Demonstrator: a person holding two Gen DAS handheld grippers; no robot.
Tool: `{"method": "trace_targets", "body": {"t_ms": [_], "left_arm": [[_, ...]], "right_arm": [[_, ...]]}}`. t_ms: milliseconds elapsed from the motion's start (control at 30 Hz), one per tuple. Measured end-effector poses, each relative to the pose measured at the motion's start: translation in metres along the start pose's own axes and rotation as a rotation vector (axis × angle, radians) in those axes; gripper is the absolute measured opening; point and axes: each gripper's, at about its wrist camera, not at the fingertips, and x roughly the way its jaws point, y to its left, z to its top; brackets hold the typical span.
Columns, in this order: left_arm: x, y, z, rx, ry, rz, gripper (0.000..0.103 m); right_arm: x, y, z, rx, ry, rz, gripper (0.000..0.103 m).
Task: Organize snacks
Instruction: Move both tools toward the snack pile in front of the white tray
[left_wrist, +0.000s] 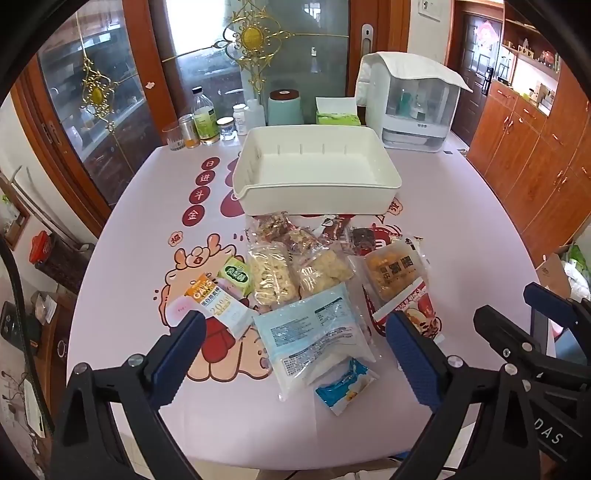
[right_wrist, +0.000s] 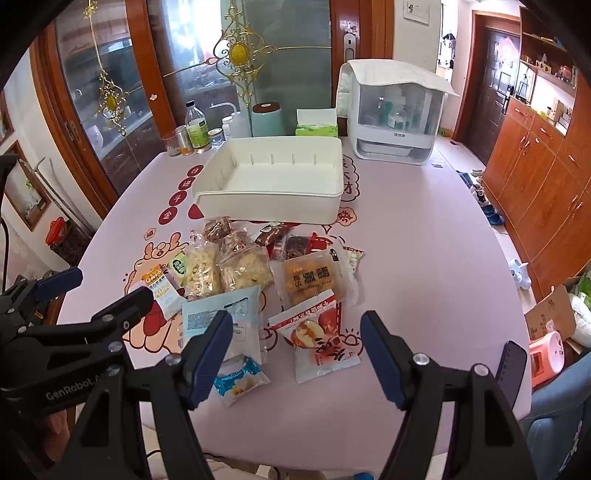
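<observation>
A pale pink surface (left_wrist: 461, 236) with cartoon prints fills a wood-panelled room. Snack packets (left_wrist: 317, 291) lie heaped at its middle, just before one empty white bin (left_wrist: 317, 192). The left gripper (left_wrist: 295, 350) and right gripper (right_wrist: 295, 350) both tilt down over the packets' near edge, jaws apart, holding nothing. One packet (left_wrist: 207, 291) reads "OATS". Too overlapped to count exactly.

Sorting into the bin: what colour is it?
The bin is plain white, clearest in the left wrist view.
</observation>
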Motion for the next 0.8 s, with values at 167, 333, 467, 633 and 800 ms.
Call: {"method": "trace_targets", "body": {"t_ms": [167, 333, 467, 633, 800], "left_arm": [[0.002, -0.001, 0.000, -0.001, 0.006, -0.007, 0.095], [0.003, -0.004, 0.002, 0.014, 0.000, 0.001, 0.095], [0.003, -0.007, 0.004, 0.025, 0.001, 0.002, 0.095], [0.001, -0.011, 0.005, 0.046, -0.016, 0.014, 0.095], [-0.002, -0.011, 0.009, 0.040, -0.033, 0.021, 0.095]], "right_arm": [[0.000, 0.000, 0.000, -0.002, 0.000, -0.001, 0.072], [0.001, 0.001, -0.002, -0.004, -0.001, 0.002, 0.072], [-0.001, 0.000, 0.001, -0.004, -0.013, 0.007, 0.072], [-0.003, -0.003, 0.005, -0.012, -0.045, 0.011, 0.072], [-0.006, -0.005, 0.007, -0.020, -0.061, 0.005, 0.072]]}}
